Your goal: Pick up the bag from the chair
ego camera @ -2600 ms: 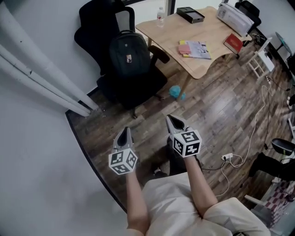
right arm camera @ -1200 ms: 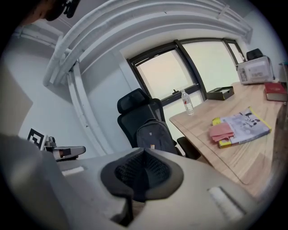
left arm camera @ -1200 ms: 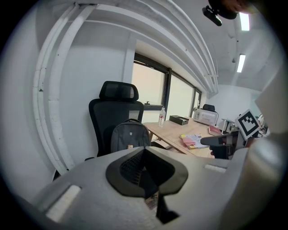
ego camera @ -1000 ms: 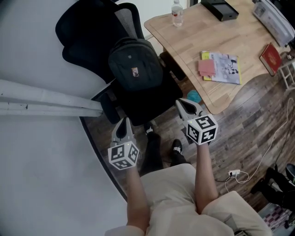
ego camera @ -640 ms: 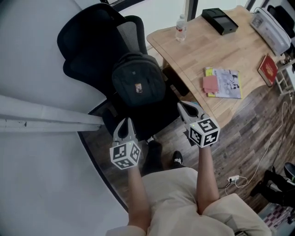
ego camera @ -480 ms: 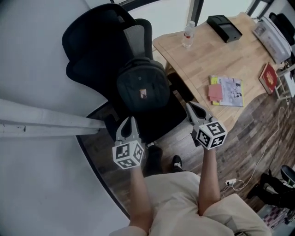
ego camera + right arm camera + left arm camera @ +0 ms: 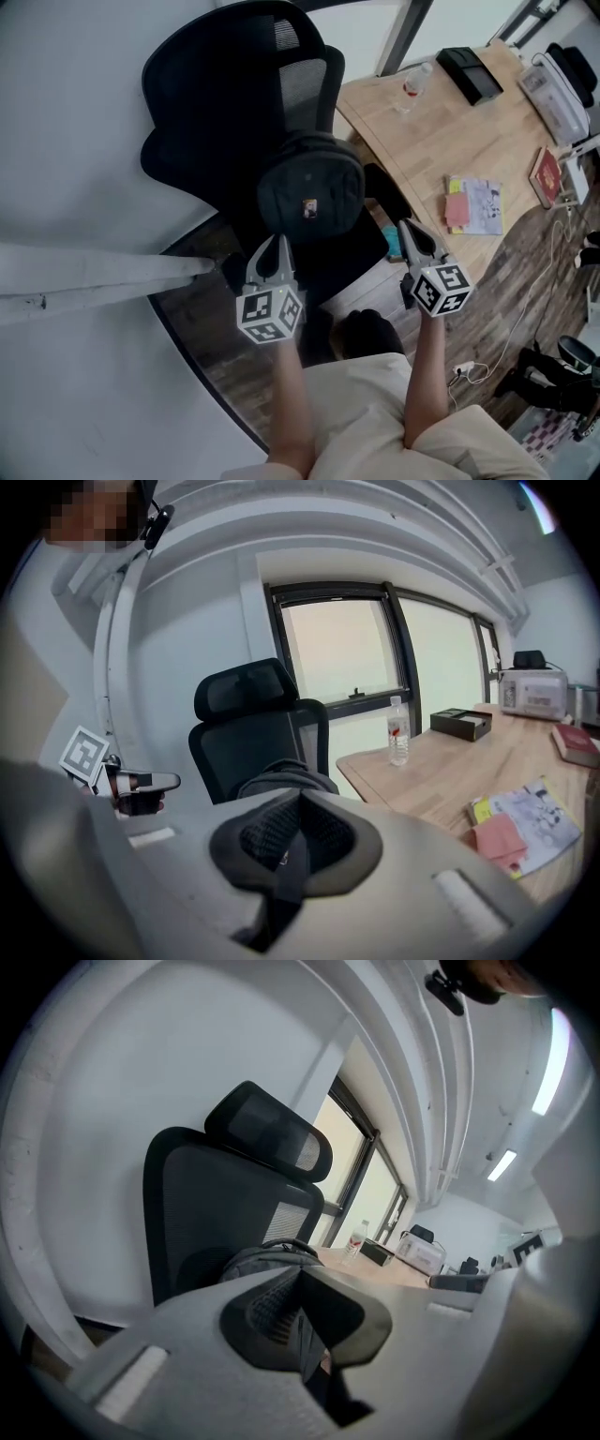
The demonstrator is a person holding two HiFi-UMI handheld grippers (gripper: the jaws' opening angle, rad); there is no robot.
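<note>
Hovering left tool (image 7: pixel 277 244) and right tool (image 7: pixel 406 228), both closed tight and empty, just short of the bag (image 7: pixel 309 192) sitting untouched on the chair (image 7: pixel 211 103) against its backrest, leaving grasp and lift yet to do.

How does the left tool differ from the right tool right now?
The left tool sits in front of the bag, aimed at its lower edge; the right tool is off to the bag's side, by the table edge. The left tool points straight ahead, while the right tool angles inward toward the chair. Both are shut and empty.
</note>
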